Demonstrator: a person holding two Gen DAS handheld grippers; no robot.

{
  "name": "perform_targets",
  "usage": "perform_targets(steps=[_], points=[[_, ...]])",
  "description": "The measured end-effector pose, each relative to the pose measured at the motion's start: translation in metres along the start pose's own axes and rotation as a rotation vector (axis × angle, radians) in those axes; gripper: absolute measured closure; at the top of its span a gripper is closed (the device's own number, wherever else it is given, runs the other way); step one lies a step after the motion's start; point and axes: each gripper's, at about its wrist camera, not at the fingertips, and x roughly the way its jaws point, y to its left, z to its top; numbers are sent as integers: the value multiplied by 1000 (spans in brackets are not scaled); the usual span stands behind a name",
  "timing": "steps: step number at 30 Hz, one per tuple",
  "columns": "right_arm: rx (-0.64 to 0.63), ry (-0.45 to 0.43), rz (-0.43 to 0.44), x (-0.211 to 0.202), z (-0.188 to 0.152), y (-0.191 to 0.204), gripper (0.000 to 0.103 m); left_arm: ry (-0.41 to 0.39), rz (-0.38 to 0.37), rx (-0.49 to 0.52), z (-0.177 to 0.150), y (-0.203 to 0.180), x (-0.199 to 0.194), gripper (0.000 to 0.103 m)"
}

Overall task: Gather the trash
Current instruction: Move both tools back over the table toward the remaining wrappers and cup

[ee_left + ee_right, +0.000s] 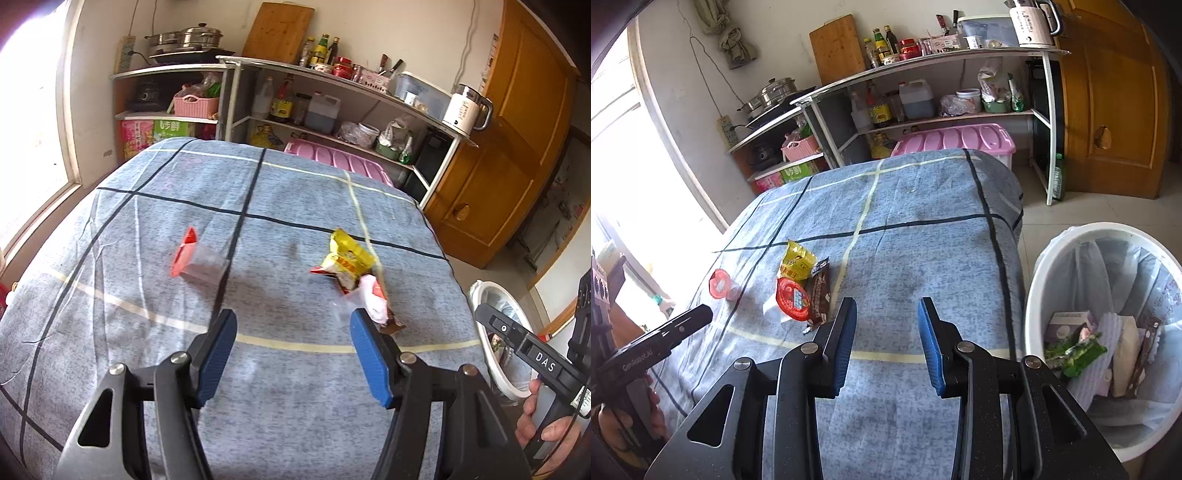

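Observation:
Trash lies on a table under a blue checked cloth [295, 206]. A yellow snack packet [347, 254] lies mid-table with a brown wrapper [819, 291] and a red-lidded clear cup [792, 299] beside it. Another red-lidded clear cup [194, 258] lies apart to the left, also in the right wrist view [720, 284]. My left gripper [293, 325] is open and empty, just short of the packet pile. My right gripper [887, 310] is open and empty over bare cloth, right of the pile. A white bin [1038, 295] with a liner holds several wrappers, right of the table.
Shelves [332, 85] with bottles, pots, a kettle and a pink box [956, 142] stand behind the table. A wooden door [1115, 103] is at the right. A bright window [29, 110] is at the left. The bin's rim [480, 295] shows in the left wrist view.

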Motion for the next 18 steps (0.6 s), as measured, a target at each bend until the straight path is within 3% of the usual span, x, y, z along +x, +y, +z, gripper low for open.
perform_targets(steps=[9, 18], points=[[-36, 45, 21, 32, 4, 24, 67, 3, 64, -89, 11, 56, 10, 34], [-80, 106, 42, 64, 6, 38, 66, 30, 63, -147, 21, 80, 29, 34]])
